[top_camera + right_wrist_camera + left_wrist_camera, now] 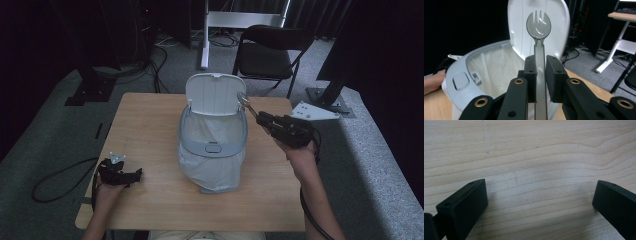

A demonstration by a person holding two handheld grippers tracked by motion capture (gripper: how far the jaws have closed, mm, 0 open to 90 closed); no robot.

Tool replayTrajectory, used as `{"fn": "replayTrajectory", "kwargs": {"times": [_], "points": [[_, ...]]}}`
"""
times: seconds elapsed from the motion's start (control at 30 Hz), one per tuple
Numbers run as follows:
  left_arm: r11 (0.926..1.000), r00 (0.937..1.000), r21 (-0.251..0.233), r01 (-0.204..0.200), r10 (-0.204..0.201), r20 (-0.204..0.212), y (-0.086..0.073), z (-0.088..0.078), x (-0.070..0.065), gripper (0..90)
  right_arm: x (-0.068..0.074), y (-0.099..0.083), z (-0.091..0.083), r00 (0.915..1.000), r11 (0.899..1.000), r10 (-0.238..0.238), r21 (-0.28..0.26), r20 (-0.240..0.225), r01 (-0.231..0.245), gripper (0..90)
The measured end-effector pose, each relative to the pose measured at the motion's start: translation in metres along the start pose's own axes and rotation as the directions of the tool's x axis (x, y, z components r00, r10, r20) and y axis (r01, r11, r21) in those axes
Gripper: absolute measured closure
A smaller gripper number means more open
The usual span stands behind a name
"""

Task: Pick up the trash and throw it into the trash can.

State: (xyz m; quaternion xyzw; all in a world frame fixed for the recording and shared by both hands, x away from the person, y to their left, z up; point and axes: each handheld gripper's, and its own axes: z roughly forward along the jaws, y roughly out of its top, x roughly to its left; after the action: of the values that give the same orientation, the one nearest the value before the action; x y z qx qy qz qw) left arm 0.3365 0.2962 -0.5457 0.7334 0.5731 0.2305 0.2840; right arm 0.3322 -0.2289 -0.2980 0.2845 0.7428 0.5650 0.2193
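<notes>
R gripper clamps the handle of a clear plastic spork, tines up, just right of the bin's raised lid, over the far-right rim. Bin w/ white liner sits mid-table. L gripper rests near-left on the wood, jaws wide apart, holding nothing.

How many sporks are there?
1. The clear plastic spork is held in the right tool, pointing at the open bin. More could be hidden inside the bin's bag.
</notes>
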Motion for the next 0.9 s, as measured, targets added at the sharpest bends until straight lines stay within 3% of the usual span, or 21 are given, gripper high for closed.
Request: {"fn": "replayTrajectory", "kwargs": {"times": [0.2,0.47,0.77,0.83,0.9], "points": [[1.0,1.0,-0.001,-0.003,0.003,0.003,0.0,0.0,0.0,0.0,0.004,0.019,0.012,0.9994,1.0,-0.03,-0.001,-0.017,0.029,79.4],[1.0,1.0,-0.003,-0.007,0.007,0.006,0.0,0.0,0.0,0.0,0.01,0.028,0.029,0.9968,0.999,-0.032,-0.002,-0.073,0.032,79.4],[0.9999,0.9999,-0.001,-0.012,0.012,0.008,0.0,0.0,0.0,0.0,0.02,0.034,0.06,0.9898,0.997,-0.048,0.049,-0.134,0.055,78.7],[0.9999,0.9999,-0.001,-0.012,0.012,0.009,0.0,0.0,0.0,0.0,0.019,0.033,0.065,0.985,0.998,-0.026,0.044,-0.171,0.034,62.0],[0.9999,0.9999,-0.001,-0.012,0.012,0.009,0.0,0.0,0.0,0.0,0.017,0.032,0.066,0.9843,0.999,0.017,0.031,-0.176,-0.011,51.5]]}}
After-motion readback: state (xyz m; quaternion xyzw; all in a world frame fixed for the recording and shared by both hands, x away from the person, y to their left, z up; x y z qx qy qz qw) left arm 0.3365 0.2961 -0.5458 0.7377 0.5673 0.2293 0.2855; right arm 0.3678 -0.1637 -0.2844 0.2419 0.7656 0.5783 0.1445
